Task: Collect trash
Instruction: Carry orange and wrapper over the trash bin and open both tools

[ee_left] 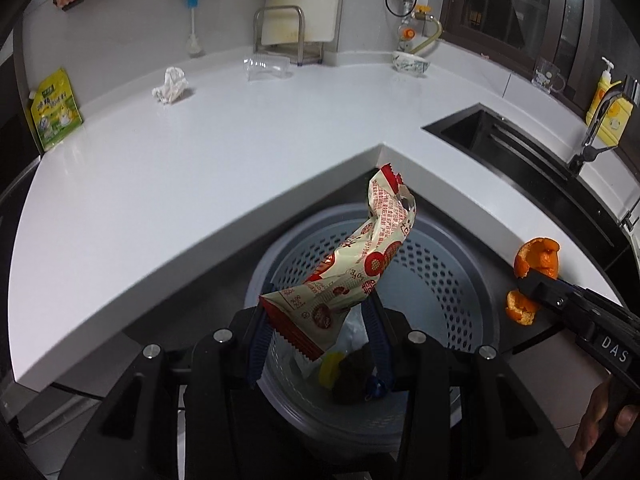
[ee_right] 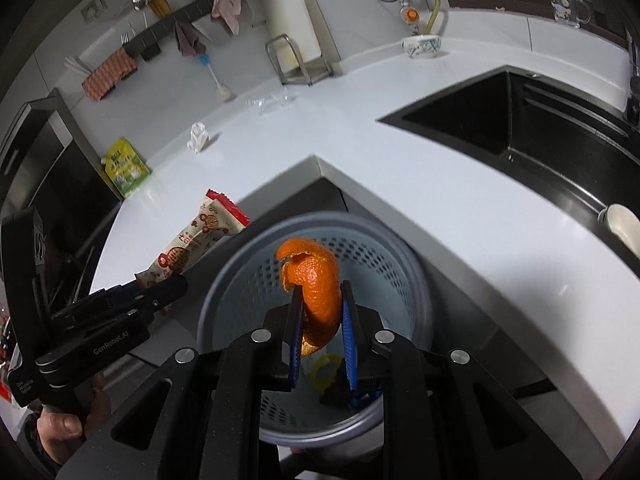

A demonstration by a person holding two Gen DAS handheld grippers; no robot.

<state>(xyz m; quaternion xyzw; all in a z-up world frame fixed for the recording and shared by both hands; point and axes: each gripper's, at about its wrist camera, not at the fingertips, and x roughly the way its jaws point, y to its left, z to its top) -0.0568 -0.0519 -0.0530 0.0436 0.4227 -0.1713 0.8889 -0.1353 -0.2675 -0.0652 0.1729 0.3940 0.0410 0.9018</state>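
Observation:
My left gripper (ee_left: 316, 308) is open over the grey perforated trash bin (ee_left: 472, 276). A red and cream snack wrapper (ee_left: 360, 264) lies loosely between its blue fingers, above the bin's mouth. My right gripper (ee_right: 320, 288) is shut on a curled orange peel (ee_right: 316, 284) and holds it over the same bin (ee_right: 416, 280). The right gripper also shows in the left wrist view (ee_left: 532, 280), with the peel (ee_left: 536, 256). The left gripper (ee_right: 168, 284) and wrapper (ee_right: 196, 236) show in the right wrist view. A crumpled white tissue (ee_left: 170, 86) and a clear plastic cup (ee_left: 266, 67) lie on the white counter (ee_left: 200, 160).
The bin holds a yellow ring, dark scraps and white plastic (ee_left: 352, 336). A black sink (ee_right: 520, 120) is sunk in the counter at right. A green and yellow pouch (ee_left: 54, 108), a metal rack (ee_left: 280, 36), a bowl (ee_left: 410, 65), a glass mug (ee_left: 546, 75) and a soap bottle (ee_left: 608, 100) stand along the back.

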